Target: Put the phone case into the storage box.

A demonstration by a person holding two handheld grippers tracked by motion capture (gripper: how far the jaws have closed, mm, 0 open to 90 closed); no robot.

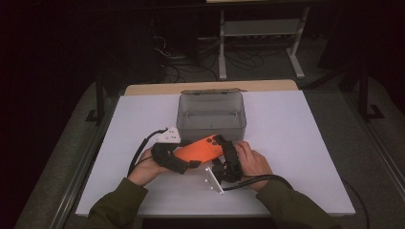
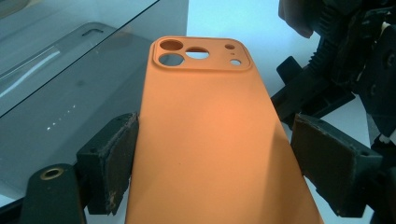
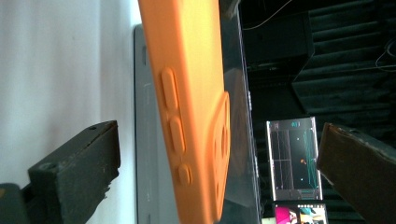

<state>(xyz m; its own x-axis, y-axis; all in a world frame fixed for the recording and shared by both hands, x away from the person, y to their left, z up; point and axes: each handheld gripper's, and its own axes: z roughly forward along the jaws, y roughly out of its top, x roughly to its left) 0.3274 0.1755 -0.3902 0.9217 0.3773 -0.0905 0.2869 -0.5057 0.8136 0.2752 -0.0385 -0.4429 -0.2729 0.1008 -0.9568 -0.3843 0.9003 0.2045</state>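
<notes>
Holding the flat orange silicone phone case (image 2: pixel 210 140) pinched across its sides, the left gripper (image 2: pixel 212 158) offers it near the table's front edge; the right gripper (image 3: pixel 219 172), jaws spread, apparently must close before the grey plastic box (image 1: pixel 211 114).

Room dark, lit mainly over white rectangular tabletop (image 1: pixel 296 143) w/ pale wooden strip at far edge (image 1: pixel 210 87). Behind: white metal shelf frame (image 1: pixel 260 28), tangled black cables on dark floor (image 1: pixel 181 67). Lit monitor screen (image 3: pixel 294 158) glows in bkgd.
</notes>
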